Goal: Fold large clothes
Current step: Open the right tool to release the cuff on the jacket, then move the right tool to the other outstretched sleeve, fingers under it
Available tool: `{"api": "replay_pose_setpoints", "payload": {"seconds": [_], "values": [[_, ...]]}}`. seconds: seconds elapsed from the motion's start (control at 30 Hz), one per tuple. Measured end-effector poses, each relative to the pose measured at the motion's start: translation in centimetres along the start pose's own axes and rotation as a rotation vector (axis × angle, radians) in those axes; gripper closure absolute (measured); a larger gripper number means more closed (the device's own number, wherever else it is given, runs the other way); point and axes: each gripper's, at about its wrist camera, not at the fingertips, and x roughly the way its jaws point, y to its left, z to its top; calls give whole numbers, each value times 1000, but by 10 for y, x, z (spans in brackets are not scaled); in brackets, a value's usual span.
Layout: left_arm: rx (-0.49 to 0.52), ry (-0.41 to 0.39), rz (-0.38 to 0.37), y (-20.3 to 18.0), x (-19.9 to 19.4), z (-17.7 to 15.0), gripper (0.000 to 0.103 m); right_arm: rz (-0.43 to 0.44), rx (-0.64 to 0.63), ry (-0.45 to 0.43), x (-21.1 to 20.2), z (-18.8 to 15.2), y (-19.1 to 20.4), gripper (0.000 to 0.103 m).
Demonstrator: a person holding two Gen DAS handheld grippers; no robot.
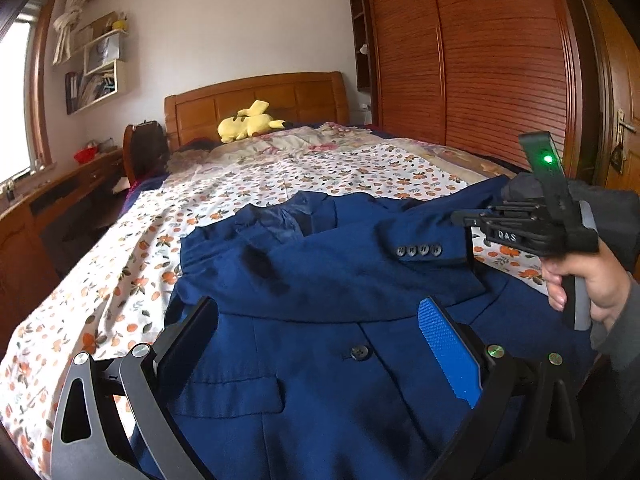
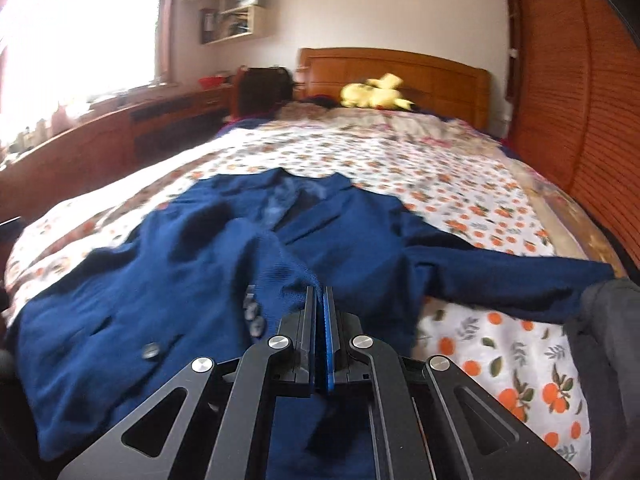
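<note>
Blue jacket (image 2: pixel 168 280) sleeve cuff pinched between right fingers (image 2: pixel 308 320).

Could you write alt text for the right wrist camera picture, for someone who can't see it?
A black two-finger gripper is clamped shut on the buttoned cuff of a dark blue suit jacket spread across a bed with an orange-flowered white sheet. A yellow plush toy lies by the wooden headboard.

White letters reading "DAS" are showing on the right gripper (image 1: pixel 469 240), on its black body. No other text is showing legibly.
</note>
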Motion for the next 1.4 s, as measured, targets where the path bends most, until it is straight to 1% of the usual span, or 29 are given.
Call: {"api": "replay_pose_setpoints", "payload": {"seconds": [0.13,0.27,0.37,0.4,0.43,0.47,0.5,0.57,0.6,0.73,0.83,0.97,1.17,1.4], "values": [[11,5,-15,-5,16,2,2,-48,39,19,13,-2,-18,101],[19,17,-24,-4,37,2,2,-99,52,40,18,-4,-27,101],[19,22,-29,-1,54,4,2,-88,57,63,21,-8,-28,100],[19,24,-30,0,61,5,2,-100,48,71,22,-9,-27,98],[20,25,-30,1,67,6,2,-119,40,71,23,-10,-26,95],[20,26,-30,2,73,7,2,-126,36,70,23,-11,-25,88],[18,27,-32,4,79,7,2,-129,35,71,23,-11,-23,85],[12,30,-37,8,89,6,2,-125,32,64,22,-12,-22,76],[9,33,-40,10,96,5,2,-104,32,53,21,-11,-20,74],[-4,42,-46,15,114,0,2,-36,30,61,25,-12,-13,74],[-16,50,-57,18,125,-6,2,-22,12,92,35,-16,-7,74],[-14,43,-61,17,132,-14,2,-24,5,135,48,-24,-4,74],[-25,33,-57,17,134,-24,2,-31,10,170,58,-32,-4,73],[-46,-20,-49,20,123,-25,2,-41,17,157,55,-34,-5,71]]}}
